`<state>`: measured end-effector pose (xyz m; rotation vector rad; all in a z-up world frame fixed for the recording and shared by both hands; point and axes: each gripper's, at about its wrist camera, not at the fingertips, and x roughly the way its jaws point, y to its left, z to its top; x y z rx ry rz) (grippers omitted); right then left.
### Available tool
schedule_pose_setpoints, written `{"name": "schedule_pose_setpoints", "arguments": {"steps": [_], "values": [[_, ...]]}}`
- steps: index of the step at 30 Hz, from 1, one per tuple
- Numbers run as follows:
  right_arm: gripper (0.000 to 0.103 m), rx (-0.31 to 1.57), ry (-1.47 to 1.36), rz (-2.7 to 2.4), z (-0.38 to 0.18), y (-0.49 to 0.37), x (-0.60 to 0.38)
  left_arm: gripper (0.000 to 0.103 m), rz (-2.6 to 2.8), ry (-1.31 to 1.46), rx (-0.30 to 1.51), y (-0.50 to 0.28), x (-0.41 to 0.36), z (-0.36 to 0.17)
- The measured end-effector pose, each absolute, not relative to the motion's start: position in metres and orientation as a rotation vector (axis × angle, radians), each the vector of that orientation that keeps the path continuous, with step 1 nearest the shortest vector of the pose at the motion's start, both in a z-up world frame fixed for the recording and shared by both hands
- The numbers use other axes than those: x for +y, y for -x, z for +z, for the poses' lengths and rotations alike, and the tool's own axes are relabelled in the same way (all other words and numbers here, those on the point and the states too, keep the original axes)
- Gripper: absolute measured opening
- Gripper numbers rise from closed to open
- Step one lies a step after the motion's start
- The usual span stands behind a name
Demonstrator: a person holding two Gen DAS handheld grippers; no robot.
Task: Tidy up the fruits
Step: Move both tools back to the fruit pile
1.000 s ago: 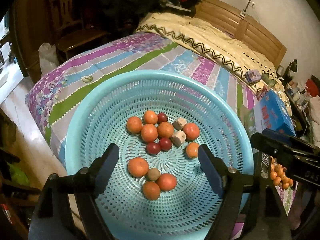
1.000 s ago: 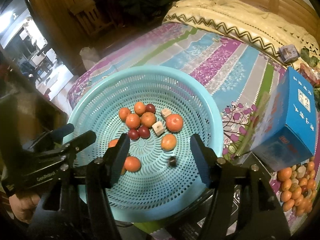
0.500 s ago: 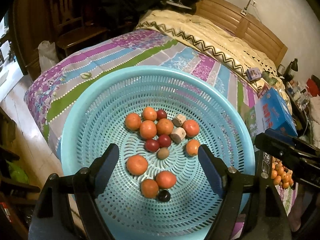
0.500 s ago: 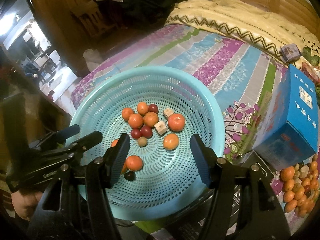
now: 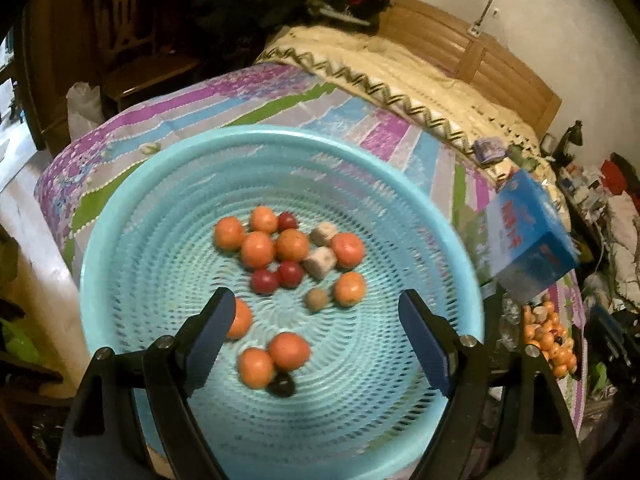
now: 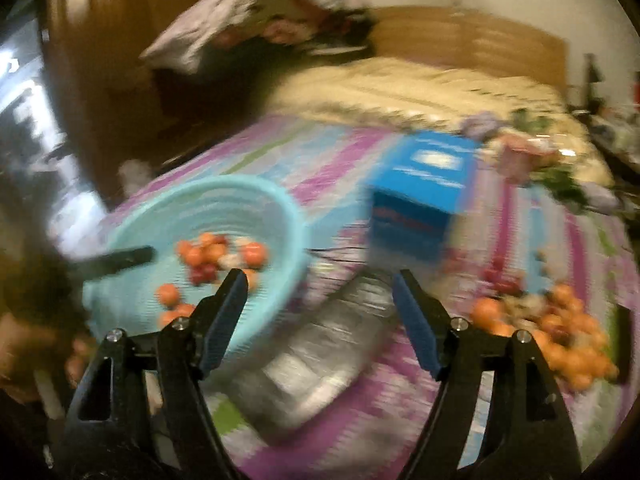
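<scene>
Your left gripper (image 5: 316,332) hangs over the turquoise basket (image 5: 132,200) on the striped bedspread (image 5: 248,108), its blue-padded jaws spread wide and easing wider with nothing gripped between them. Inside the basket, a cluster of orange fruits (image 5: 258,249) sits toward the far side with three small red fruits (image 5: 291,274) and two pale chunks (image 5: 320,263) mixed in; a brownish round fruit (image 5: 317,300) lies just near of them. Two more orange fruits touch each other near the centre, with a dark fruit (image 5: 282,385) tucked against their near edge, and another orange one shows partly behind the left finger.

Your right gripper (image 6: 320,312) points past the basket's right rim, over a clear plastic package (image 6: 320,356) lying on the bedspread; its jaws are opening and stand apart, pressing on nothing. The picture is heavily blurred. To its right, a loose heap of orange fruits (image 6: 560,336) waits on the bedspread, with a few red ones at its far edge. A blue box (image 6: 424,188) stands beyond the package, between basket and heap.
</scene>
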<state>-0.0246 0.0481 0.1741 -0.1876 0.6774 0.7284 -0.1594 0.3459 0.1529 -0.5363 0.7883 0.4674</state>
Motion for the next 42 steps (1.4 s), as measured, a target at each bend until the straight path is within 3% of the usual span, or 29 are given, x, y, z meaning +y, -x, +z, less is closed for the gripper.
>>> {"name": "schedule_pose_setpoints", "arguments": {"steps": [12, 28, 31, 42], "values": [[0.089, 0.590, 0.263, 0.432, 0.185, 0.028, -0.037, 0.085, 0.315, 0.402, 0.774, 0.118, 0.253, 0.183], [0.091, 0.653, 0.091, 0.436, 0.153, 0.017, -0.123, 0.086, 0.112, 0.244, 0.733, 0.082, 0.139, 0.203], [0.091, 0.721, 0.058, 0.423, 0.127, 0.014, -0.148, 0.091, 0.005, 0.240, 0.747, 0.070, 0.105, 0.190], [0.090, 0.890, -0.021, 0.350, 0.062, 0.023, -0.220, 0.091, -0.195, 0.212, 0.965, 0.021, 0.014, 0.099]]}}
